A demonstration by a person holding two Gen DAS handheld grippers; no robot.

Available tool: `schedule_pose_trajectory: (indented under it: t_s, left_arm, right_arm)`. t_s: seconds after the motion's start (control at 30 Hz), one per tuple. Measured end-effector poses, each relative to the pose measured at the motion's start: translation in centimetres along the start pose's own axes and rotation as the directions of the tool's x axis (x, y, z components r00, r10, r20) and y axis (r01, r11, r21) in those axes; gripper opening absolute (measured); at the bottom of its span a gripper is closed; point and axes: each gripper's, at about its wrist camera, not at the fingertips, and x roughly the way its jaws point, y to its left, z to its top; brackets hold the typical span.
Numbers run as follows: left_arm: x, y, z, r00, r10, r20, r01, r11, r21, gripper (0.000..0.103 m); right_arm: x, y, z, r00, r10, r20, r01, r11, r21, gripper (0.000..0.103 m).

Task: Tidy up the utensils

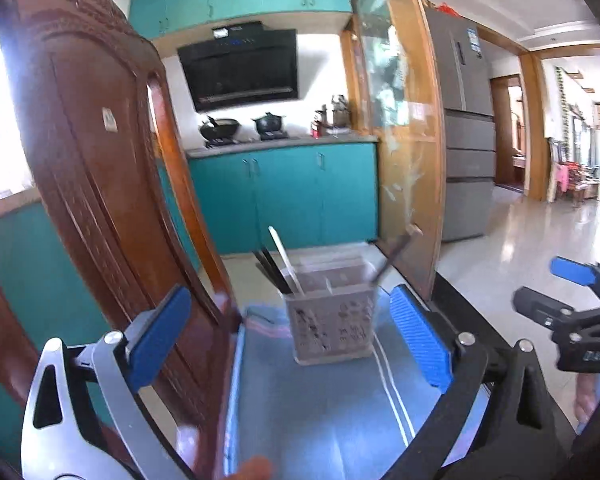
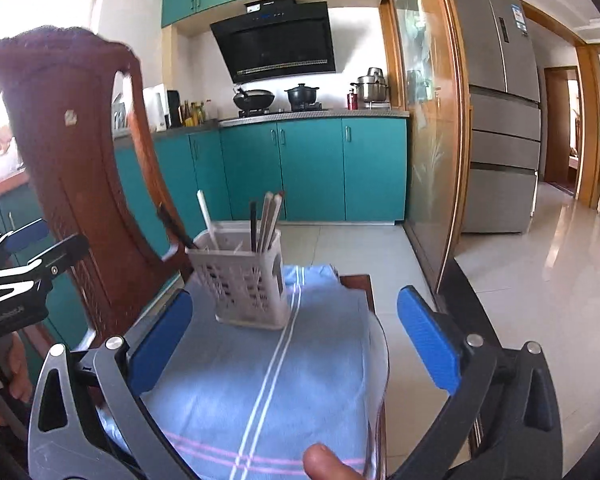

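Observation:
A white perforated utensil holder [image 1: 332, 322] [image 2: 246, 280] stands on a blue striped cloth [image 1: 320, 408] [image 2: 268, 380]. Several chopsticks [image 2: 269, 220] and a white-handled utensil [image 2: 207, 218] stand inside it; dark chopsticks [image 1: 274, 268] lean to the left in the left wrist view. My left gripper [image 1: 292, 338] is open and empty, with the holder between its blue pads beyond the tips. My right gripper [image 2: 296, 340] is open and empty, just short of the holder. The right gripper also shows at the right edge of the left wrist view [image 1: 572, 300].
A carved wooden chair back [image 1: 100, 168] [image 2: 72, 160] rises at the left of the cloth. A wood-framed glass door [image 1: 404, 140] [image 2: 428, 120] stands to the right. Teal cabinets [image 2: 312, 168], a stove with pots [image 2: 276, 100] and a grey fridge [image 2: 500, 120] are behind. A tiled floor [image 2: 520, 300] lies below.

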Motion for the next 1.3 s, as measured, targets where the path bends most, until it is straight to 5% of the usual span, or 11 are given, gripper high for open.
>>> schedule_pose_trajectory:
  t_s: [0.13, 0.43, 0.73, 1.3]
  left_arm:
    - [-0.7, 0.1, -2.1, 0.997, -0.002, -0.075, 0.001, 1.0, -0.017, 0.099]
    - [-3.2, 1.0, -2.9, 0.999, 0.024, -0.044, -0.025, 0.999, -0.031, 0.099]
    - [-5.0, 0.9, -1.8, 1.0, 0.02, 0.021, -0.02, 0.999, -0.028, 0.099]
    - [-4.3, 0.5, -2.0, 1.0, 0.002, -0.002, -0.002, 1.0, -0.022, 0.099]
  right_arm:
    - [-1.1, 1.0, -1.0, 0.999, -0.047, 0.026, 0.049, 0.996, -0.079, 0.1]
    - [-2.8, 2.3, -1.0, 0.991, -0.001, 0.136, 0.014, 0.995, -0.099, 0.1]
    - [-3.0, 4.8, -1.3, 0.987, -0.017, 0.161, 0.047, 0.981, -0.186, 0.1]
    - [-2.8, 5.3, -1.5, 0.987, 0.001, 0.161, 0.036, 0.973, -0.228, 0.1]
